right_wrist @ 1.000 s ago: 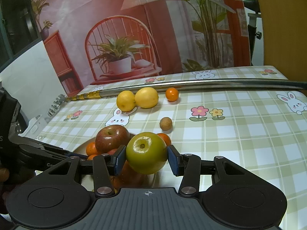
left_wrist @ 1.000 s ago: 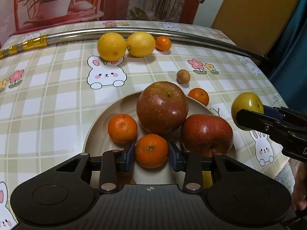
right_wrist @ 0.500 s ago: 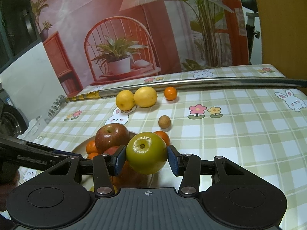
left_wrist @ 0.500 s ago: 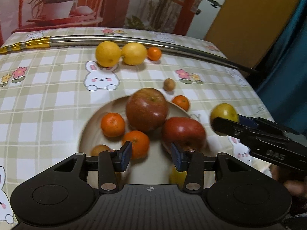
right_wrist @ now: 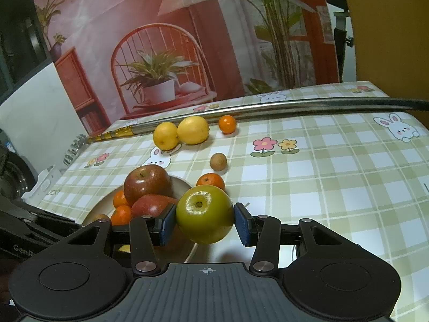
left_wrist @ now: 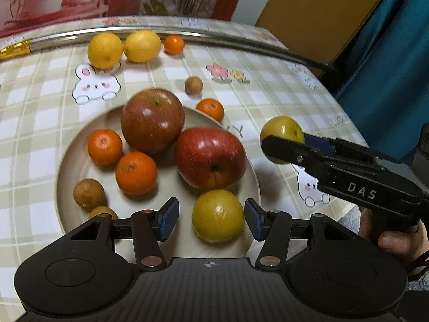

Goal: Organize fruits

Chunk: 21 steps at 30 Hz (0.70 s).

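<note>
- The green-yellow fruit sits pinched between my right gripper pads, stem hollow facing my camera, held off the cloth just to the right of the plate.
- Seen from my left side, that fruit hangs beyond the plate's right rim, so the plate lies to its left; I judge the coming move is a short carry leftward and down onto the plate.
- The fruit is nearly round, so no long axis matters; what matters is a bare spot to land on.
- My left gripper has its jaws spread and holds nothing; a yellow fruit rests on the plate's near edge between them, and neither pad appears to touch it, though the gap is small.
- Already on the plate: two red apples, two mandarins, and two small brown fruits at the near left.
- My right side is the nearer one to the plate's open right rim, beside the apples.
- Out on the checked tablecloth: one mandarin just beyond the plate's far rim, a brown fruit farther, then two lemons and a small orange along the metal rod.
</note>
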### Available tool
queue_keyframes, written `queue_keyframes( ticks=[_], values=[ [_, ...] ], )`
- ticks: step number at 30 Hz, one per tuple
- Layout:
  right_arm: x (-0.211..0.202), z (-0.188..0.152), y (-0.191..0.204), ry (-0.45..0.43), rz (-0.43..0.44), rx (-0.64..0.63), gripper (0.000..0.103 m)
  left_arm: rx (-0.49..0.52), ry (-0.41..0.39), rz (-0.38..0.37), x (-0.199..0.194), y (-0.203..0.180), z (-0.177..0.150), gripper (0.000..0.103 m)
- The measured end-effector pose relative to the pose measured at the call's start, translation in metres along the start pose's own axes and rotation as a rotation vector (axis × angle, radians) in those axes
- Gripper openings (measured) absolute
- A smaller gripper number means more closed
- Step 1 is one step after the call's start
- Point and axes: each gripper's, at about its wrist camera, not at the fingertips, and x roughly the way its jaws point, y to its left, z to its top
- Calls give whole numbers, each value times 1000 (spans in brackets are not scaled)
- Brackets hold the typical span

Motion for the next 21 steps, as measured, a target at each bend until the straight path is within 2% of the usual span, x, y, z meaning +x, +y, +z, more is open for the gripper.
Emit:
queue_keyframes(
  ticks=[4, 7, 12, 21],
  values=[
    [-2, -2, -1, 2, -1, 2, 43, -12, 30, -9, 6, 2, -3, 56],
    [-3, -4, -1, 7, -1, 1, 43, -54, 27, -49, 7, 8, -6, 48],
    [-5, -6, 4, 28, 15, -17, 43, -40, 27, 13, -2, 11, -10, 48],
    [-5, -8, 26, 75, 48, -84, 43, -78, 6, 121, -25, 34, -22, 48]
  ],
)
